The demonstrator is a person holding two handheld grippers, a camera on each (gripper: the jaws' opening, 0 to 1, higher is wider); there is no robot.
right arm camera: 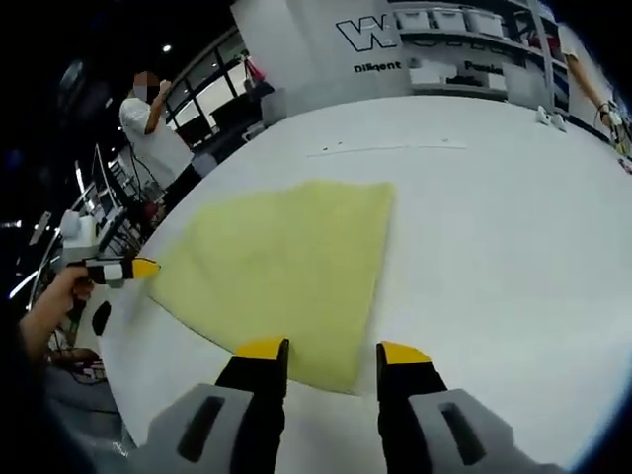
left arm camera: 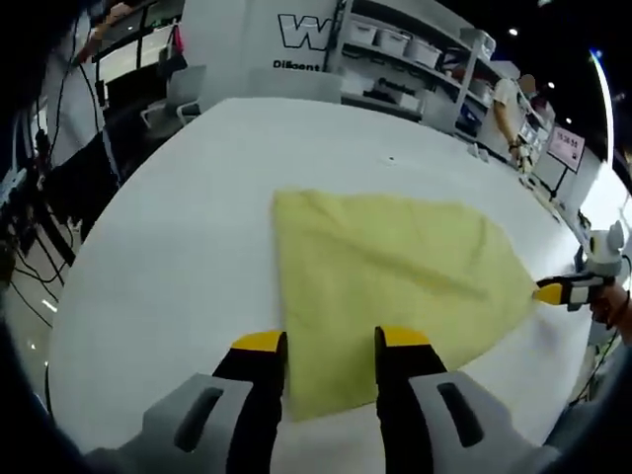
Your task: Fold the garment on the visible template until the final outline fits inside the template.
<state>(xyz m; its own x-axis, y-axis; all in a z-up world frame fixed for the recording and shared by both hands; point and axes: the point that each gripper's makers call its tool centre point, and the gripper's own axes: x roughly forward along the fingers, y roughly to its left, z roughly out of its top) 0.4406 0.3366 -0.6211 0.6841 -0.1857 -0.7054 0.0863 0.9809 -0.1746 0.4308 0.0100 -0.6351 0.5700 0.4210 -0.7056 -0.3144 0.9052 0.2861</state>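
A pale yellow garment [left arm camera: 395, 267] lies flat on the white table [left arm camera: 197, 217], folded into a roughly triangular shape. In the left gripper view my left gripper [left arm camera: 331, 341] stands open, its yellow-tipped jaws straddling the garment's near corner. My right gripper [left arm camera: 565, 290] comes in from the right with its tip at the garment's far right point. In the right gripper view my right gripper [right arm camera: 333, 351] is open astride the near edge of the garment [right arm camera: 276, 262]. There my left gripper [right arm camera: 117, 269], held by a hand, touches the garment's left point.
The table [right arm camera: 494, 227] carries a faint line of marks [right arm camera: 390, 148] beyond the garment. Behind it stand a white banner [left arm camera: 286, 39], shelves with boxes [left arm camera: 415, 59] and a chair [left arm camera: 178, 94]. A person [right arm camera: 148, 118] stands at the far left, and another person [left arm camera: 509, 109] by the shelves.
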